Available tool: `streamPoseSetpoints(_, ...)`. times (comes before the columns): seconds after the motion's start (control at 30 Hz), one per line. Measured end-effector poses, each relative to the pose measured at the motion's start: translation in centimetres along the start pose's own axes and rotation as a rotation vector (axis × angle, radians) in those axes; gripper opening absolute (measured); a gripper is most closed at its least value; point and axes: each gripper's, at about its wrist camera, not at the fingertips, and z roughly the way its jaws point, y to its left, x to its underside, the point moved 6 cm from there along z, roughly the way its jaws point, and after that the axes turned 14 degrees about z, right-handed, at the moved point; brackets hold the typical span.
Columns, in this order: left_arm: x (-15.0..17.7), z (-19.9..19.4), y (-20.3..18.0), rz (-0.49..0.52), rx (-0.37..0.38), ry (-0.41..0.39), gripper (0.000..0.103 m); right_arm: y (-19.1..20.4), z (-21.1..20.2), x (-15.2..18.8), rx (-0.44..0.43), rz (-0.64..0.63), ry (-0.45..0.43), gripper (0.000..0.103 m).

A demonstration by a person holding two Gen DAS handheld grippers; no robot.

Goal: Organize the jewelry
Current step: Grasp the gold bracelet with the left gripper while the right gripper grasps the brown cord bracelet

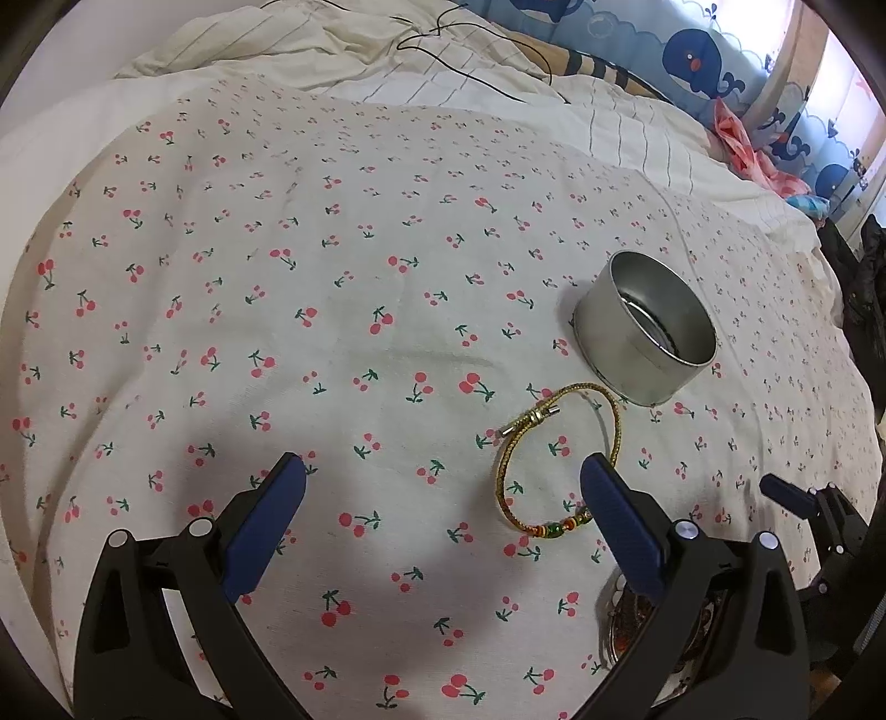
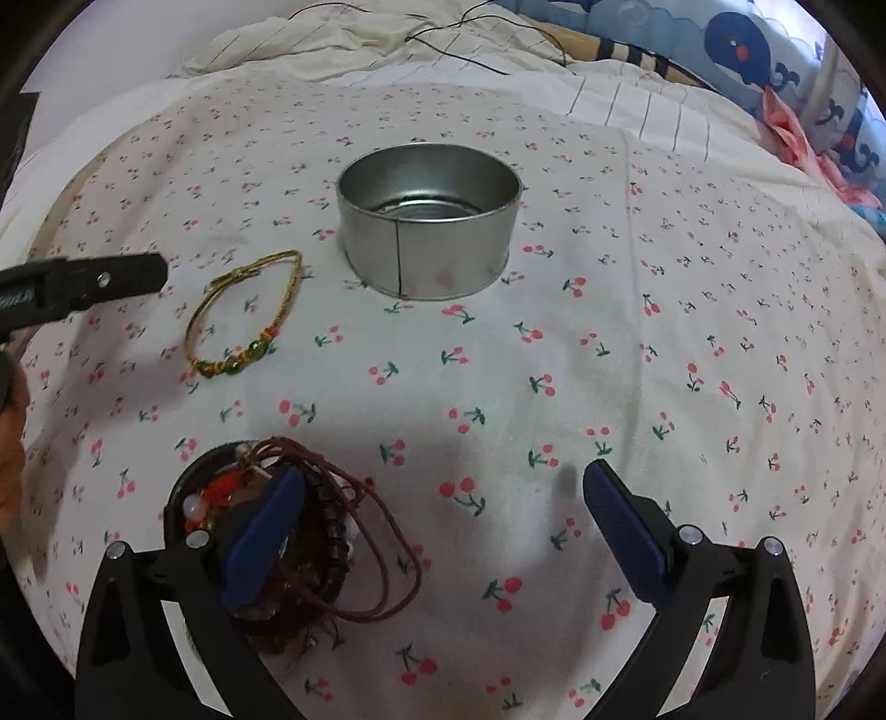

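Note:
A gold cord bracelet [image 1: 559, 459] with green and orange beads lies flat on the cherry-print cloth [image 1: 332, 310]; it also shows in the right wrist view [image 2: 243, 318]. A round silver tin [image 1: 645, 327] stands just beyond it, open-topped, seen too in the right wrist view [image 2: 429, 219]. A dark dish heaped with brown cords and beads [image 2: 288, 531] sits near the front. My left gripper [image 1: 443, 476] is open, its right finger over the bracelet's beaded side. My right gripper [image 2: 443, 487] is open and empty, its left finger above the dish.
The cloth covers a bed with rumpled white bedding [image 1: 343, 50] and thin black cables [image 1: 476, 61] at the back. A whale-print bumper [image 1: 698, 61] and pink fabric [image 1: 742, 144] lie at the far right. The left gripper's finger [image 2: 99, 282] shows at the right view's left edge.

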Motion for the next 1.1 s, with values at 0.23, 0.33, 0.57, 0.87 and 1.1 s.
streamPoseSetpoints(0.23,-0.1,-0.1,0.1,-0.008,0.003,-0.002,0.096,-4.9,-1.3,-1.4,0.064,0.208,-0.053,0.096)
streamPoseSetpoints(0.33,0.0,-0.1,0.2,-0.008,0.001,-0.002,0.096,-5.7,-1.5,-0.5,-0.011,0.246,0.016,0.096)
streamPoseSetpoints(0.57,0.1,0.7,0.3,0.006,-0.022,0.017,0.096,-4.7,-2.0,1.4,0.174,0.038,-0.012,0.096)
streamPoseSetpoints(0.87,0.4,1.5,0.7,0.015,-0.053,0.035,0.096,-2.0,0.5,1.2,0.254,-0.134,-0.051,0.096)
streamPoseSetpoints(1.1,0.3,1.4,0.6,0.015,-0.052,0.033,0.096,-5.5,-2.2,-1.4,0.213,0.073,-0.141,0.096)
